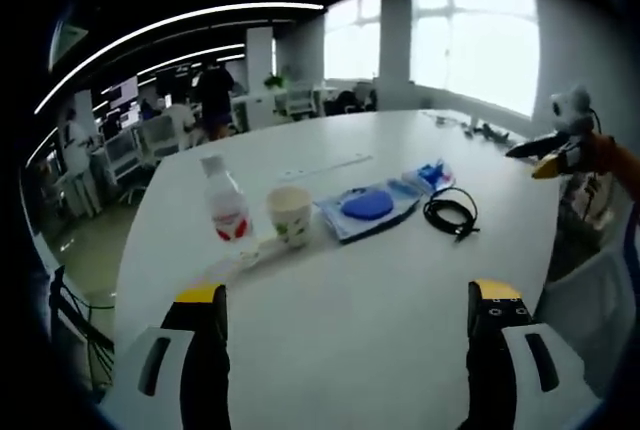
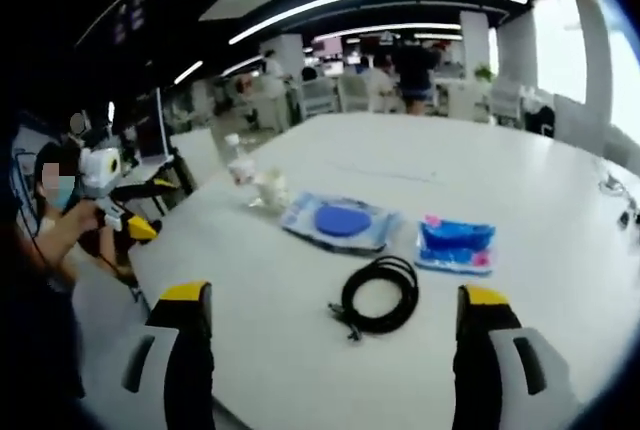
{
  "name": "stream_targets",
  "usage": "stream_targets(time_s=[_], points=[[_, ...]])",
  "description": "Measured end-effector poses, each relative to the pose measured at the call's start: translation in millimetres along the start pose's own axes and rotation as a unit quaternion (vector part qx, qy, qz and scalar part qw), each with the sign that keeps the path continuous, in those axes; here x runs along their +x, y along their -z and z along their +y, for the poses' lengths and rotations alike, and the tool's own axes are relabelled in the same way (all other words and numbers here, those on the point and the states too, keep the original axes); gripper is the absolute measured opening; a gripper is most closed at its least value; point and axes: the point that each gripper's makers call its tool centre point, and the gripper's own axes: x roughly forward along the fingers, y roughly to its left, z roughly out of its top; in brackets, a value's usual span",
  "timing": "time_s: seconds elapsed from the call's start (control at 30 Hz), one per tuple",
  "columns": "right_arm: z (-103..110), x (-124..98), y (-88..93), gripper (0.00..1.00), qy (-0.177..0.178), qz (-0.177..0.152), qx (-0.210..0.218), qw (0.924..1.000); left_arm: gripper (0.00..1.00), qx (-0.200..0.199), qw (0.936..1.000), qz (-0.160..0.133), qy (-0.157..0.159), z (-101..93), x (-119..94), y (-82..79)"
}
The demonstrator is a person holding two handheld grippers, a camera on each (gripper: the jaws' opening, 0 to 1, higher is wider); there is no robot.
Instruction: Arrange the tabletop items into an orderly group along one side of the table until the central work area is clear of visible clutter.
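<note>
left gripper view: left gripper (image 1: 350, 315) jaws spread wide, holding nothing. at 11 o'clock stand a clear plastic bottle (image 1: 226, 208) and paper cup (image 1: 290, 214), both probably light and tippy; grip mid-body.

right gripper view: right gripper (image 2: 335, 325) jaws apart, empty. at 12 o'clock a floppy black cable coil (image 2: 379, 294); beyond it, crinkly blue packets (image 2: 342, 220).

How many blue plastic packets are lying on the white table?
2. The larger clear packet with a round blue pad lies beside the white paper cup. The smaller blue packet with pink edges lies on its other side, just beyond the coiled black cable. None seems hidden.
</note>
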Motion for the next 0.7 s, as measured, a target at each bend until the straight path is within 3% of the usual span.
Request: stream_targets(time_s=[0.3, 0.7], points=[[4.1, -18.4, 9.5, 1.0, 0.025, -0.014, -0.002, 0.9996, 1.0, -0.006, 0.9999, 0.002, -0.009, 2.0, -15.9, 8.6], [8.3, -26.8, 20.8, 1.0, 0.041, -0.041, -0.022, 0.9981, 1.0, -0.009, 0.9995, -0.008, -0.028, -2.2, -31.4, 13.2]])
